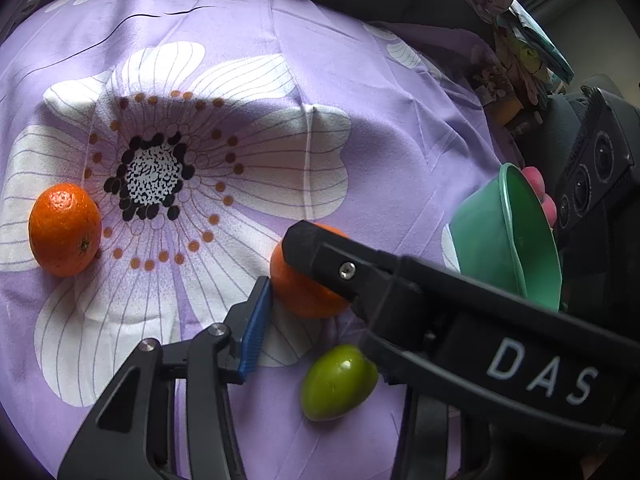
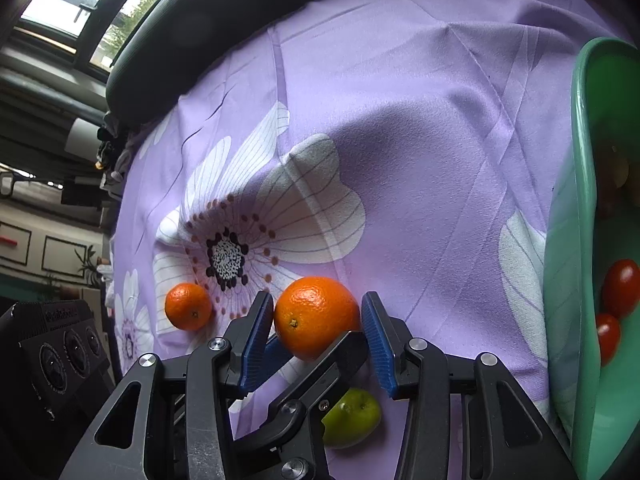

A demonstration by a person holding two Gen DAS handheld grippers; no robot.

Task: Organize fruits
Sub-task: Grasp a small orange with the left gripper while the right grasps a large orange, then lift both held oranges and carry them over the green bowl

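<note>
Nearest, a green fruit [image 2: 352, 420] is left lying on the purple flowered cloth [image 2: 400, 120], partly covered by the crossing gripper fingers. Just beyond it, the large orange [image 2: 316, 316] is bracketed by both tools. The right gripper [image 2: 316, 300] is pitched steeply down with its blue pads set partly open, close against either side of the orange. Whether the pads press cannot be told, since the fruit rests on the cloth. The left gripper [image 1: 308, 300] is angled in likewise, one pad laid against the orange and the other hidden, so its grip cannot be judged. Farther left, a small orange [image 2: 188, 306] is untouched. At the right, a green bowl [image 2: 580, 200] is tipped toward the fruit by a hand [image 1: 536, 184] — probably to receive it — with red tomatoes [image 2: 620, 288] already inside.
</note>
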